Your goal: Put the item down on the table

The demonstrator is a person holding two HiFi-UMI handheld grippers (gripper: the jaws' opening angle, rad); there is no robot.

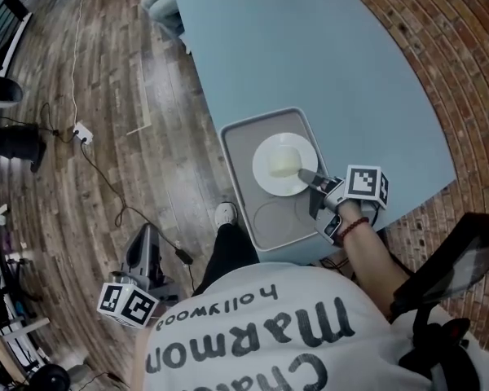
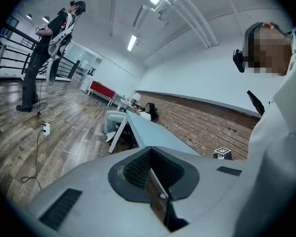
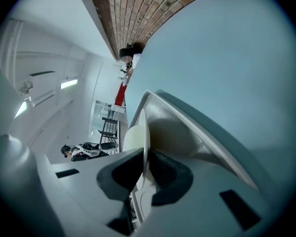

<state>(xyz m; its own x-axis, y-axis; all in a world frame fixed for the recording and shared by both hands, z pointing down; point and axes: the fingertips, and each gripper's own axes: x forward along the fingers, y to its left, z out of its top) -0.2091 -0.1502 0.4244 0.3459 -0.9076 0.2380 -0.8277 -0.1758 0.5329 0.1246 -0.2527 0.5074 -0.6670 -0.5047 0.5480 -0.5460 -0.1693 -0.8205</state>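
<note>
A white plate with a pale patch in its middle lies over the far half of a grey tray, which sits at the near edge of the light blue table. My right gripper is shut on the plate's near rim. In the right gripper view the plate runs edge-on between the jaws of the right gripper, with the tray beside it. Whether the plate rests on the tray I cannot tell. My left gripper hangs low over the wooden floor, left of the table. In its own view the left gripper has its jaws together, with nothing in them.
A chair stands at the table's far end. A cable and power strip lie on the floor to the left. A dark chair stands at the right by the brick floor. Another person stands far off.
</note>
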